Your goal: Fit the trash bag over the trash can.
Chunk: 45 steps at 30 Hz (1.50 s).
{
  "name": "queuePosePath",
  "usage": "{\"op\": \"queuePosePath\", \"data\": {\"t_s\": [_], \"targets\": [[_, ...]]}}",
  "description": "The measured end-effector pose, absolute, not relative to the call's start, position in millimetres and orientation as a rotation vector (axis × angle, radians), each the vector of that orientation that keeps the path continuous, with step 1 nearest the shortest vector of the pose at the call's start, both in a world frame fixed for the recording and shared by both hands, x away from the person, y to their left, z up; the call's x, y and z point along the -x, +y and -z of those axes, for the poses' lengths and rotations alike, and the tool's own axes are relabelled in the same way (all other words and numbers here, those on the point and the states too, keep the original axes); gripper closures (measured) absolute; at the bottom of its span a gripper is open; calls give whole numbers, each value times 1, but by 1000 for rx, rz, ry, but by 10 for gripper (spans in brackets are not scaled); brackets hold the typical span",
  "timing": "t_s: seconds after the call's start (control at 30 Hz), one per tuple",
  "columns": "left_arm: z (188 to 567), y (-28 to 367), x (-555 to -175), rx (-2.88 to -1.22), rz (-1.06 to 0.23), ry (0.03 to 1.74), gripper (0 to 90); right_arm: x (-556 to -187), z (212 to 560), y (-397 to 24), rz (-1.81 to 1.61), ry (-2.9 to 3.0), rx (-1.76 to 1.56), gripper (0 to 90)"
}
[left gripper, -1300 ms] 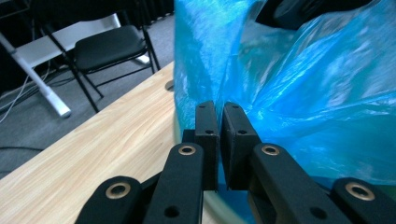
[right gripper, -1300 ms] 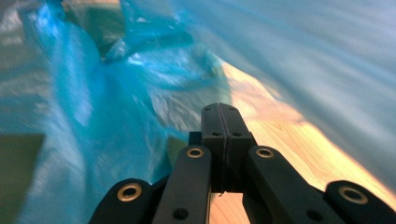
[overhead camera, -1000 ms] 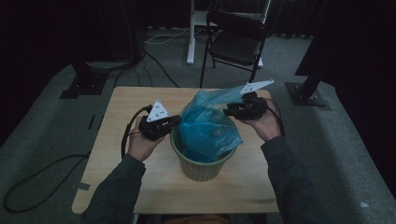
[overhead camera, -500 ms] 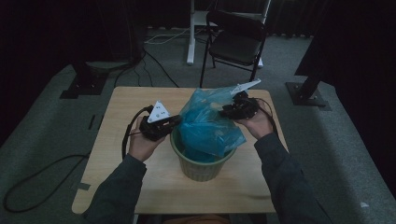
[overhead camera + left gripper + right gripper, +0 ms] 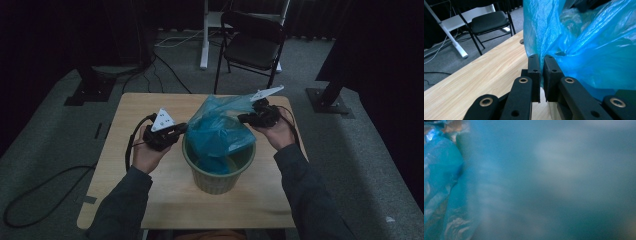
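A blue plastic bag [image 5: 217, 132] stands puffed up in a pale green bin [image 5: 215, 182] at the middle of the wooden table [image 5: 150, 105]. My left gripper [image 5: 182, 131] is at the bag's left side. In the left gripper view its jaws [image 5: 541, 58] are shut on a fold of the blue bag [image 5: 586, 50]. My right gripper [image 5: 242, 119] is at the bag's upper right corner. Its jaws have just been closing with the plastic stretched into them. Blurred blue bag film [image 5: 524, 182] lies right against the right gripper view's camera.
A black folding chair [image 5: 255, 45] and a white desk leg [image 5: 204, 35] stand beyond the table's far edge. Cables trail over the grey floor at the left [image 5: 45, 195]. Black stand bases sit at both far corners.
The right hand has edged slightly toward the bag, and the bag's upper right corner now runs taut into its gripper. The left hand and the bin have stayed put.
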<state>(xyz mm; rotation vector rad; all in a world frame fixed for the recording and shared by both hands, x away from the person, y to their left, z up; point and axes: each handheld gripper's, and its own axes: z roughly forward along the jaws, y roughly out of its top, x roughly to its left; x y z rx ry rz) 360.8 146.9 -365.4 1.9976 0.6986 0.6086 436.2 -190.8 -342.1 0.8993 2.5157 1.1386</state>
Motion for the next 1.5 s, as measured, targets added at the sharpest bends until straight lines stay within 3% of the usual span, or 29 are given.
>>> {"op": "queuePosePath", "data": {"t_s": [0.97,1.2,1.5], "targets": [[382,179,-361,-1977,-619,822,848,-415,354,-244,-1115,2493,-994,900],[372,178,-360,-1929,-654,811,729,-411,349,-240,-1151,2492,-919,900],[353,175,-361,-1877,-681,780,672,-410,342,-227,-1155,2493,-844,899]]}}
